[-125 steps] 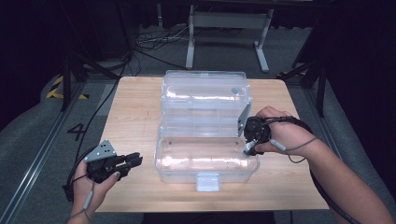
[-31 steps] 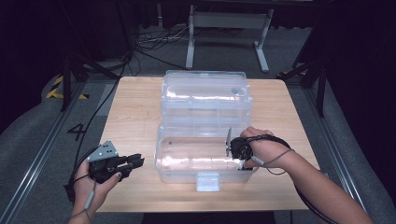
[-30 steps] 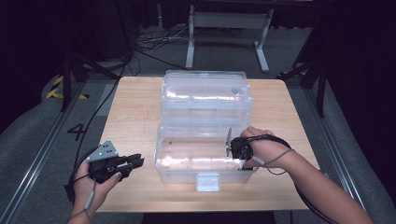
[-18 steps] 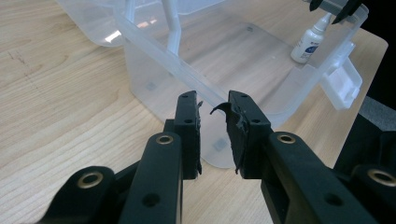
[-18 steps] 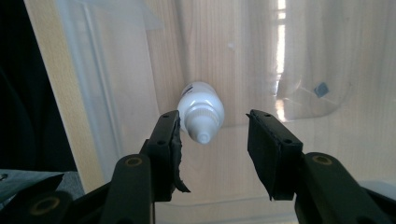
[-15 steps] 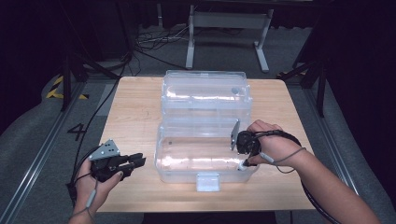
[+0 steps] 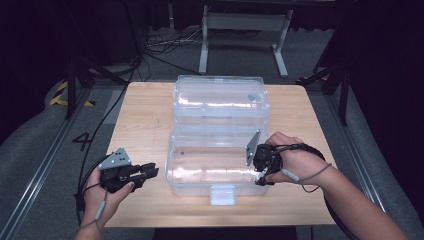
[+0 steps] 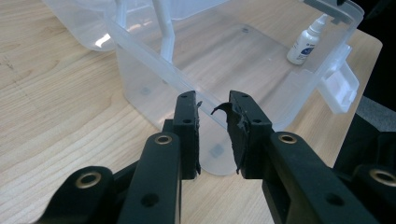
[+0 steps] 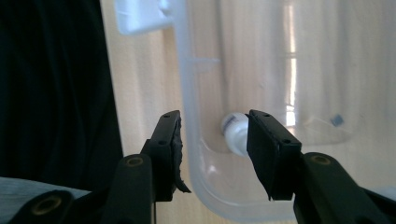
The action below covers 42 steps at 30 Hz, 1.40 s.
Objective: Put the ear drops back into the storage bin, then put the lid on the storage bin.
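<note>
A clear plastic box (image 7: 200,186) stands open mid-table, its lid (image 7: 220,100) laid back behind it. A small white bottle (image 8: 303,44) stands inside at the box's right end. My right gripper (image 7: 261,172) hangs over that end, pointing down. It is open, with one jaw outside the rim (image 9: 187,93) and the other inside next to the bottle (image 9: 235,132). My left gripper (image 7: 152,171) is held low at the front left, clear of the box. It is open with nothing between its jaws and points at the box's near corner (image 8: 154,88).
The wooden table (image 7: 145,115) has bare room left of the box and along the front. The box's white latch (image 7: 222,194) juts out at its front wall. Cables trail from both grippers. Dark floor, rails and a metal stand surround the table.
The right gripper, over the box's inside a second ago, has drawn back to its right end wall. The left gripper has crept slightly toward the box.
</note>
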Motion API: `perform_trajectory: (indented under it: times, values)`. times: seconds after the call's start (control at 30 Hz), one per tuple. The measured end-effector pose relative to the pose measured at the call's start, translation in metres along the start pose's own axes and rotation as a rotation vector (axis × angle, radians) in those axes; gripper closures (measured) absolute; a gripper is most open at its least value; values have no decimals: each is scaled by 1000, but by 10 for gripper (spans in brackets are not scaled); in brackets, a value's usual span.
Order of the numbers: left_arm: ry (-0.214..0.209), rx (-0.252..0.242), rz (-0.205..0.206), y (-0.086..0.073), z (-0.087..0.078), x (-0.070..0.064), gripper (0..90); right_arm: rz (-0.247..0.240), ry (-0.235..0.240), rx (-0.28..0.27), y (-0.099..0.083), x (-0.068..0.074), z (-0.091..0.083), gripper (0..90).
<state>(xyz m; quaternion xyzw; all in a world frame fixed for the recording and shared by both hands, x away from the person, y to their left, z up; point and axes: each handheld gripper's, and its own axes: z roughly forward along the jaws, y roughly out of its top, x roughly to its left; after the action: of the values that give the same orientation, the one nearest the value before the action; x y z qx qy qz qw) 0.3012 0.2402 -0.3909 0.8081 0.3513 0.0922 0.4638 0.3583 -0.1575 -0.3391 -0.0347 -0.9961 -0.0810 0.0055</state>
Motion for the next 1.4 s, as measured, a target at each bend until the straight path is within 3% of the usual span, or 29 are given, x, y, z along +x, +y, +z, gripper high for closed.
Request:
perform_trajectory:
  times: [0.3, 0.6, 0.8, 1.1, 1.4]
  values:
    - [0, -2, -6, 0, 0, 1, 730, -13, 3, 15, 7, 6, 21, 570]
    - [-11, -1, 0, 5, 3, 2, 718, -12, 16, 62, 7, 3, 49, 654]
    - [-19, 0, 17, 11, 5, 2, 717, -33, 30, 64, 7, 4, 60, 706]
    - [-31, -5, 30, 21, 9, 2, 710, -67, 7, 77, 9, 7, 64, 859]
    - [-42, 8, 59, 47, 12, 4, 701, -60, -8, 69, 8, 8, 64, 873]
